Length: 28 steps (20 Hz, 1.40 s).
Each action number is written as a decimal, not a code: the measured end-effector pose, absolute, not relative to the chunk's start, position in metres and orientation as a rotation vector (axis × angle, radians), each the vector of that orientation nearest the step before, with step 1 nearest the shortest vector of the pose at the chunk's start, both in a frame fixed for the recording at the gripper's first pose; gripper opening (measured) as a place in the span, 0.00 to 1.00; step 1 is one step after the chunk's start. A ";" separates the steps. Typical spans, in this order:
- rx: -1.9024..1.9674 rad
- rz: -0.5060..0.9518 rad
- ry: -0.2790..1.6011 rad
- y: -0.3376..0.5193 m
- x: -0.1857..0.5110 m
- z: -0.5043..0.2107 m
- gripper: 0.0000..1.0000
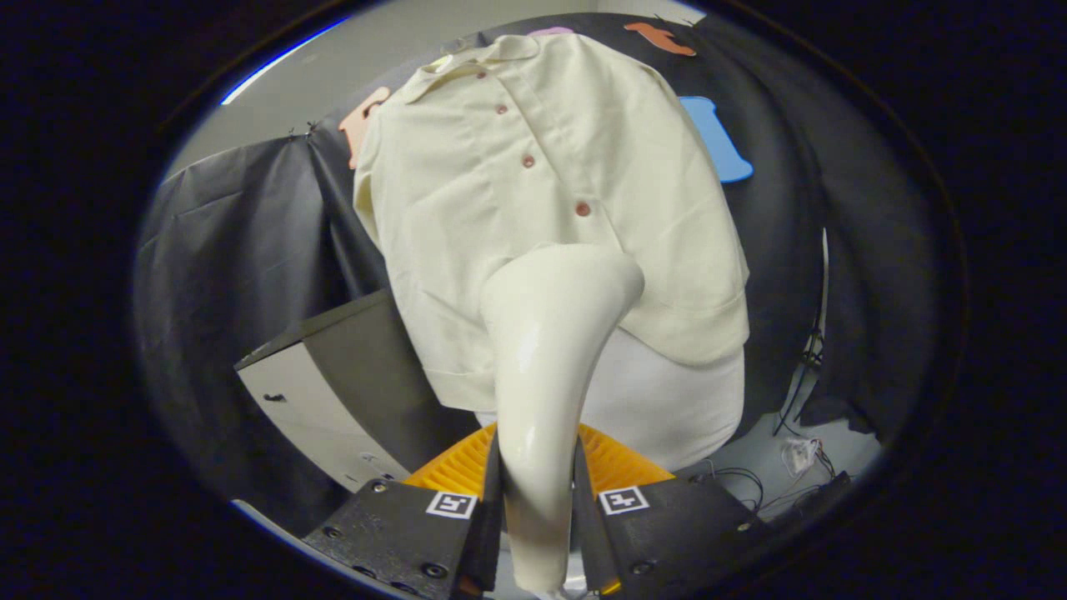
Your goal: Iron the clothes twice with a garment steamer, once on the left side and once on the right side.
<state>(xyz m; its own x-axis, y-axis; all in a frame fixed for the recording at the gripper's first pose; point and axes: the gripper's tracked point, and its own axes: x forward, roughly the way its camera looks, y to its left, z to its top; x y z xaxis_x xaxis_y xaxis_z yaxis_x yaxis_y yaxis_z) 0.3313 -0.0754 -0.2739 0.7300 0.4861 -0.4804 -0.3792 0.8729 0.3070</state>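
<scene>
While we look forward along the two fingers in the gripper view, we see our hand-held gripper clenched on the garment steamer, with one finger pressing on each side of its glossy cream handle. That handle stands upright between the fingers and widens towards the top into the steamer's head, which lies against the lower front of the shirt, just below the lowest of the reddish buttons and close to the button line; we cannot tell for certain whether the head touches the cloth or sits just off it.

We see the shirt, pale cream with a collar and short sleeves, hanging buttoned on a white dress form, whose bare lower part shows beneath the shirt's hem. Four buttons run in a line down the front from the collar to just above the steamer's head.

Just beyond the fingers, and behind the handle, an orange ribbed part spreads to both sides; we cannot tell what it belongs to. Beside the shirt, on the left of the fingers, stands a box-like cabinet with a dark top and a pale face. On the other side, near the foot of the dress form, some dark cables lie on a light floor below the black cloth wall.
</scene>
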 end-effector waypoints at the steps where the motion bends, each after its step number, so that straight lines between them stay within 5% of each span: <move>1: 0.190 0.495 0.575 -0.066 0.323 -0.263 0.39; 13: 0.147 0.656 0.528 0.026 0.251 -0.197 0.39; 28: 0.108 0.443 0.338 0.046 0.185 -0.128 0.39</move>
<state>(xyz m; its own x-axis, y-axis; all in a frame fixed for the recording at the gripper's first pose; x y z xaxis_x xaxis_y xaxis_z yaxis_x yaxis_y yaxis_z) 0.1849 0.0460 -0.1276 0.8488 0.4375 -0.2969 -0.4018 0.8987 0.1755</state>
